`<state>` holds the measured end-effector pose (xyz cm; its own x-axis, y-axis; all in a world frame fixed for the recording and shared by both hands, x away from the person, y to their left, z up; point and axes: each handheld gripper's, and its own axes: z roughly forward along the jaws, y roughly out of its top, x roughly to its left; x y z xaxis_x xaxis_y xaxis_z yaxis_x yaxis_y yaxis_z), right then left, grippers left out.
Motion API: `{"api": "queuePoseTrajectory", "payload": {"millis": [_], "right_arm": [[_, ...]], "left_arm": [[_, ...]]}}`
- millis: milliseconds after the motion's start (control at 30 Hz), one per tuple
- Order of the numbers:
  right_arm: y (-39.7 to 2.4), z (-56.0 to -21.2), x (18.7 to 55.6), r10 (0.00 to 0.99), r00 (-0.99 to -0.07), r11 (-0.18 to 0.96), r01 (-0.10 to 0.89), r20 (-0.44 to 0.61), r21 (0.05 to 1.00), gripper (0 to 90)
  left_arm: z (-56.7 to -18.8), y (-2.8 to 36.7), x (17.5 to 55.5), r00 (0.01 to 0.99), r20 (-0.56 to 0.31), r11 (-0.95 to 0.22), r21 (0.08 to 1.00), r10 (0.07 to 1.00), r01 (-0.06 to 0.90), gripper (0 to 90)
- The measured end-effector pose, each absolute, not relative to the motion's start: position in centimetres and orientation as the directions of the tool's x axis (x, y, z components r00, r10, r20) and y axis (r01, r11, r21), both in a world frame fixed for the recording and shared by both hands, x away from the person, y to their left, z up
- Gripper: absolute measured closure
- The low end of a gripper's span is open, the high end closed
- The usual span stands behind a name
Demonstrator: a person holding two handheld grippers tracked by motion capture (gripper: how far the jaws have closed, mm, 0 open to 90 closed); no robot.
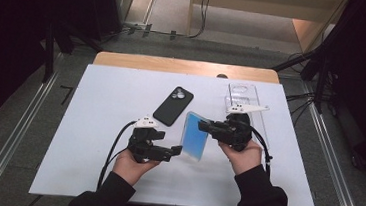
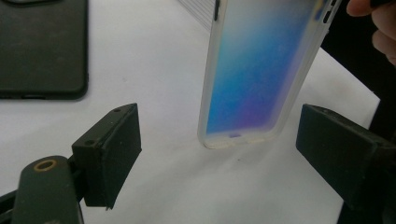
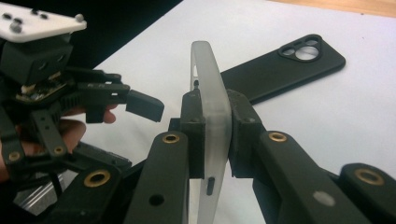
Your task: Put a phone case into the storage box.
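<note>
Blue case held on edge over the counter [image 1: 93, 125].
Right claw [image 3: 212, 128] pinches the blue case [image 1: 194, 136] mid-counter; left claw [image 2: 217, 149] gapes wide around its lower end, not touching. Black phone [image 1: 173, 105] lies beyond.

1. A white sheet [image 1: 92, 140] covers the tabletop [image 1: 184, 66], whose bare wooden far edge shows beyond it.
2. A clear plastic tray [image 1: 242, 93] lies flat near the sheet's far right corner.
3. Black cables [image 1: 201, 14] run across the grey floor [image 1: 176, 44] beyond the tabletop.
4. Metal rails [image 1: 12, 133] flank both sides.
</note>
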<state>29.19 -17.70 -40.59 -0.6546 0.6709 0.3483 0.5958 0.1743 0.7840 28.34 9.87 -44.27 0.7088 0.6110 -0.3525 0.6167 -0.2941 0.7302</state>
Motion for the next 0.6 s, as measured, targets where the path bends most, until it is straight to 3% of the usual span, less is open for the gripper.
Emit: {"api": "queuePoseTrajectory", "payload": {"millis": [400, 600], "right_arm": [[-18.4, -40.3, 29.5, 0.615, -0.725, 0.266, 0.56, 0.309, 0.784, 76.7], [-18.9, -40.2, 29.9, 0.576, -0.757, 0.296, 0.543, 0.306, 0.786, 76.7]], "left_arm": [[-42.5, 10.9, 29.3, 0.764, -0.391, -0.332, 0.73, 0.514, 0.597, 15.2], [-41.9, 10.8, 29.6, 0.799, -0.326, -0.386, 0.742, 0.505, 0.547, 16.1]]}}
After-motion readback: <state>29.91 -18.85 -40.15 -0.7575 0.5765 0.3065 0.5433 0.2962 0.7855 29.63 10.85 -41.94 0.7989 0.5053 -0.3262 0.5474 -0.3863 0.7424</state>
